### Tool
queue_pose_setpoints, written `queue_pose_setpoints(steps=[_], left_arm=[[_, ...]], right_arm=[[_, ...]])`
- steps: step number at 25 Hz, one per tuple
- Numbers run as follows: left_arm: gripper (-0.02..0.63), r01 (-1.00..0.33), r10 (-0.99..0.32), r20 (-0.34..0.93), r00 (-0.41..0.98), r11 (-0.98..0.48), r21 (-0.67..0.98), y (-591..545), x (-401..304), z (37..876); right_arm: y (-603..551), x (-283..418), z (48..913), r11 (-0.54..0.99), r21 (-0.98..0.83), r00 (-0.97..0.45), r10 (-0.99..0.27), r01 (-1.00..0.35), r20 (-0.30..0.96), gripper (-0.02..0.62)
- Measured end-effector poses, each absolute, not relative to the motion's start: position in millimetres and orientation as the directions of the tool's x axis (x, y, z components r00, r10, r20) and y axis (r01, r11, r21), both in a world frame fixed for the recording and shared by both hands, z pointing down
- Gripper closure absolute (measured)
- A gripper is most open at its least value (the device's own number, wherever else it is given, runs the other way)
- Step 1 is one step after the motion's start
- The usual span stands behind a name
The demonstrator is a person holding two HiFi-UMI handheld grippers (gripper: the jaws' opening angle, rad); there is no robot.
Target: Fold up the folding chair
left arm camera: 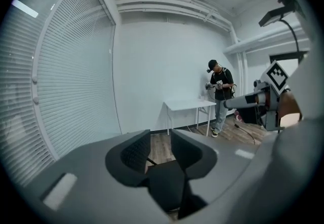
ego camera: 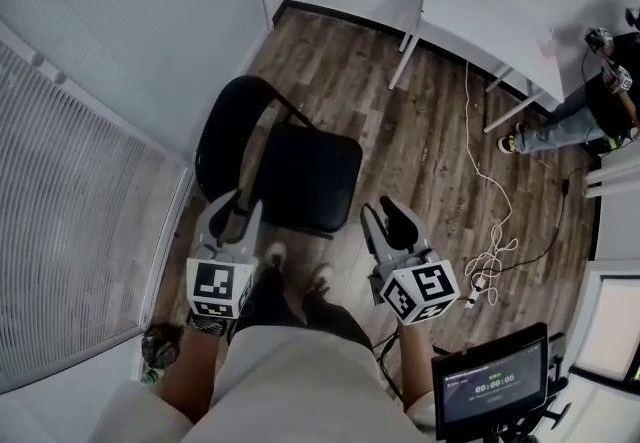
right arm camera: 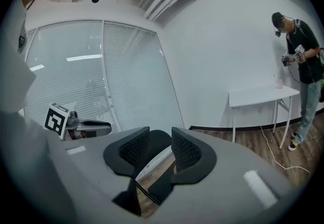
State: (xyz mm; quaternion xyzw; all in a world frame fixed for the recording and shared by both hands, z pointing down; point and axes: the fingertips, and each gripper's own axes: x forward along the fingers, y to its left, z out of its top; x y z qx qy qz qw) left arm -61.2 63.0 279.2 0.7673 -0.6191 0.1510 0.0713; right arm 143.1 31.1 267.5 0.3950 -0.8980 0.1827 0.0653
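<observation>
The black folding chair (ego camera: 310,176) stands unfolded on the wooden floor, its rounded backrest (ego camera: 232,126) toward the window. My left gripper (ego camera: 240,203) hovers at the seat's near left corner, jaws apart with nothing between them. My right gripper (ego camera: 381,215) hangs just off the seat's near right corner, also open and empty. In the left gripper view the left gripper (left arm camera: 159,148) shows the dark seat (left arm camera: 167,185) below its gap. Past the right gripper (right arm camera: 160,148), the right gripper view shows the backrest (right arm camera: 154,143) and the seat edge (right arm camera: 161,183).
A white table (ego camera: 480,21) stands by the far wall. A person (ego camera: 585,106) works beside it at the far right. A white cable (ego camera: 490,231) trails across the floor right of the chair. Window blinds (ego camera: 70,211) fill the left side. A screen (ego camera: 490,381) sits near my right.
</observation>
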Motion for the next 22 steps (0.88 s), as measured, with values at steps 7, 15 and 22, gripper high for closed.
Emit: queue_pose_setpoints(steps=[7, 15, 22], left_arm=[[0.454, -0.969, -0.906, 0.38, 0.188, -0.234, -0.078, 40, -91, 294], [0.428, -0.972, -0.872, 0.458, 0.171, -0.226, -0.068, 11, -135, 322], [0.419, -0.977, -0.84, 0.529, 0.122, -0.196, -0.086, -17, -178, 347]], right_arm=[[14, 143, 301, 0.55, -0.324, -0.636, -0.698, -0.77, 0.328, 0.428], [-7, 135, 342, 0.462, -0.368, -0.586, -0.704, -0.807, 0.401, 0.426], [-27, 117, 372, 0.43, -0.386, -0.575, -0.674, -0.816, 0.465, 0.426]])
